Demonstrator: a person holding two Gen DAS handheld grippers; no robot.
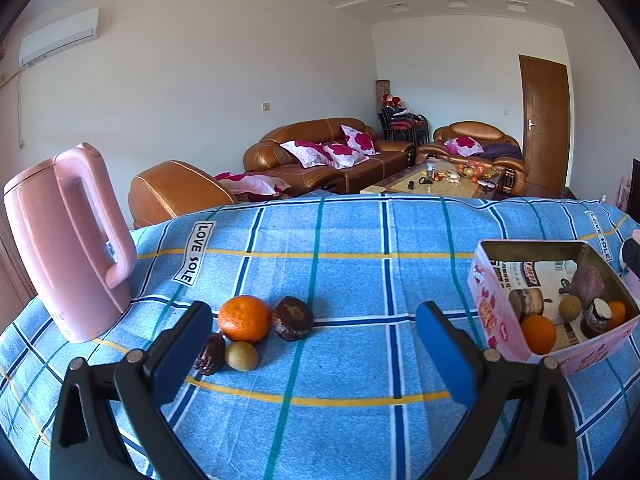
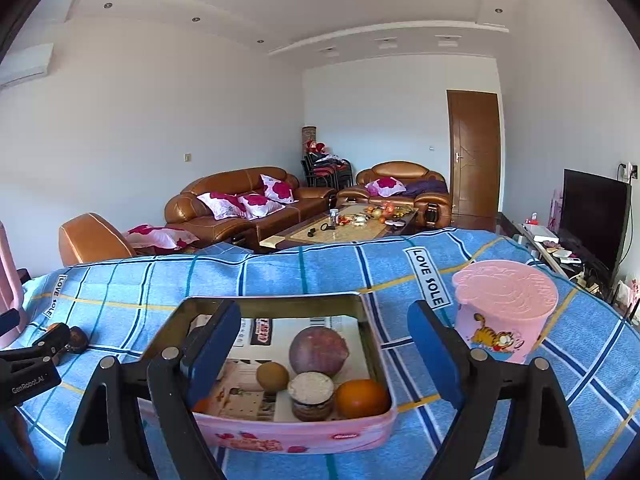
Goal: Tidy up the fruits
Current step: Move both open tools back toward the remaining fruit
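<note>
In the left wrist view my left gripper (image 1: 314, 344) is open over the blue checked cloth, nothing between its blue pads. Just ahead of its left finger lie an orange (image 1: 245, 319), a dark brown wrinkled fruit (image 1: 293, 318), a date (image 1: 210, 354) and a small tan round fruit (image 1: 241, 356). The pink tin box (image 1: 490, 312) stands to the right. In the right wrist view my right gripper (image 2: 322, 344) is open above the box (image 2: 280, 434), which holds a purple fruit (image 2: 319, 352), a tan fruit (image 2: 272, 376), a cut dark fruit (image 2: 311, 394) and an orange (image 2: 362, 398).
A pink kettle (image 1: 68, 240) stands at the table's left. A pink lidded cup (image 2: 504, 312) stands right of the box. My left gripper (image 2: 48, 344) shows at the left edge. Sofas, a coffee table and a door lie beyond the table's far edge.
</note>
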